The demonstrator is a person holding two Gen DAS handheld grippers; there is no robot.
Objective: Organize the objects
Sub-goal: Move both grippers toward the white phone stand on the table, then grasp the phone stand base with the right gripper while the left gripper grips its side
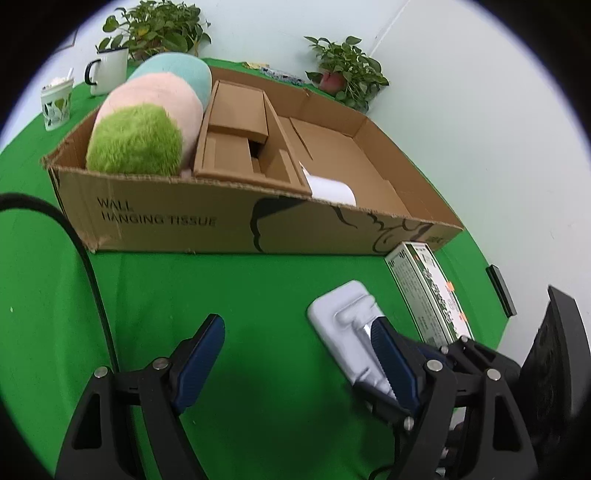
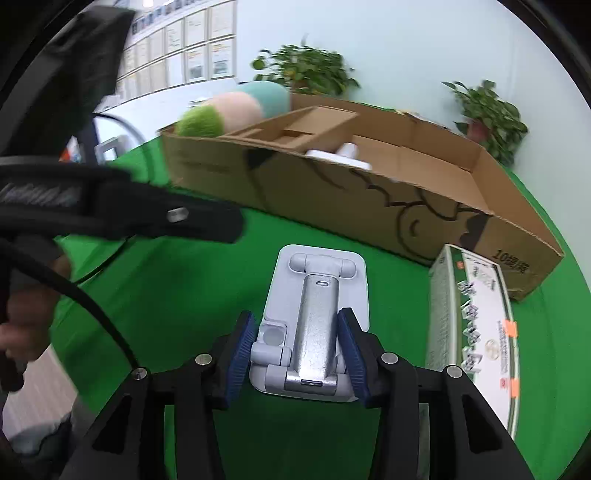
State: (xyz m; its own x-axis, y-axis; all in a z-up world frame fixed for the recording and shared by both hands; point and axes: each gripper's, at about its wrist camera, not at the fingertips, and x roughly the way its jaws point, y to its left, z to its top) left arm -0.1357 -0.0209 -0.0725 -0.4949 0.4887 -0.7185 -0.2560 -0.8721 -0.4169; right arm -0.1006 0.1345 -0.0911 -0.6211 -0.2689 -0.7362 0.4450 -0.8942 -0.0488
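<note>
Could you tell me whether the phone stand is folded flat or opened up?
Folded flat: the phone stand's silver arm lies down along its white base, between the right gripper's jaws.

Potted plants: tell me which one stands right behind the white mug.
The larger potted plant at the far left corner, directly behind the white mug. The smaller plant stands apart, behind the cardboard box's other end.

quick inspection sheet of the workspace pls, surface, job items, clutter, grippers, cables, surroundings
surface: green cloth covers the table
job's things: folding phone stand; green-white carton beside it; cardboard box holds plush toy, cardboard inserts, a white item
clutter: mug, paper cup
grippers: right gripper closed on the stand; left gripper open, empty
cables: black cable on the cloth
surroundings: potted plants, pale wall
</note>
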